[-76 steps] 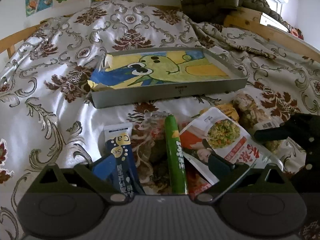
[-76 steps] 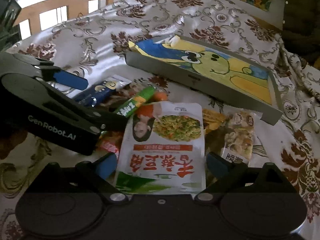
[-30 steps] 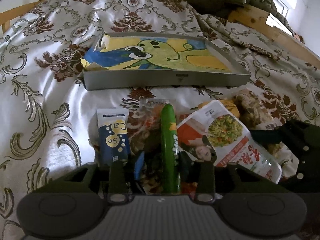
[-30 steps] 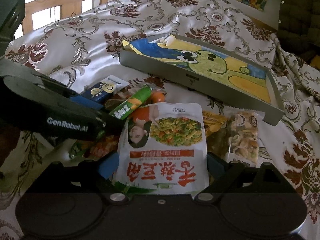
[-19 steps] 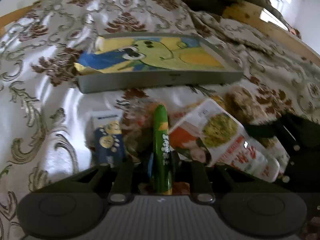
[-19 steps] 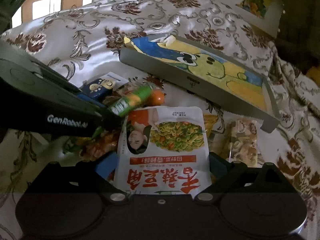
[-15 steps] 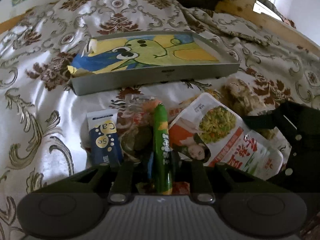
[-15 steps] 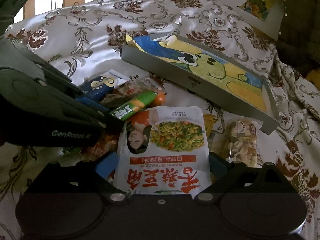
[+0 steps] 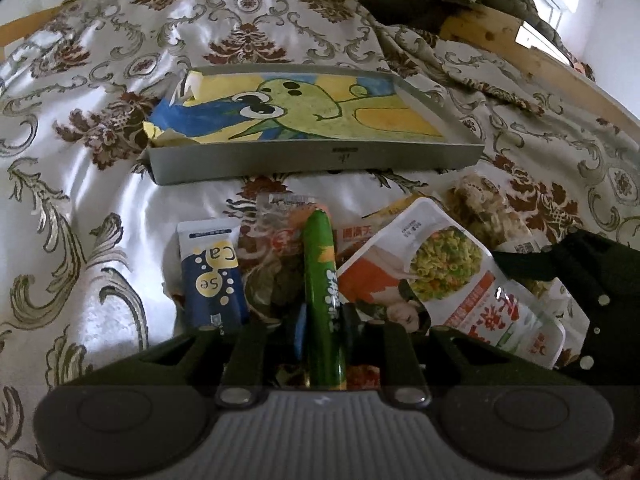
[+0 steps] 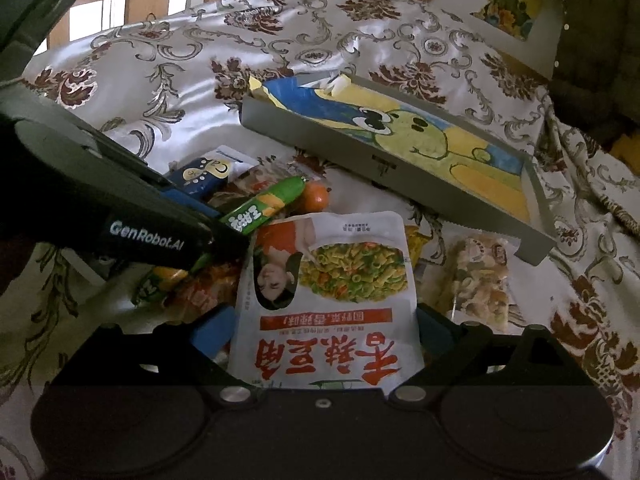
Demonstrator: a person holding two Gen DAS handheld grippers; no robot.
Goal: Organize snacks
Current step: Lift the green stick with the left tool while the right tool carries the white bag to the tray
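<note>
Left gripper (image 9: 323, 326) jaws went from wide open to clamped on the green sausage stick (image 9: 322, 292); both hands shifted slightly.

Crowded snack pile (image 9: 360, 264) before tray (image 9: 312, 158); open bedspread (image 9: 80, 200) leftward.

Dim daylight from windows, sheen on bedspread (image 9: 100, 184), fisheye-warped dark corners.
</note>
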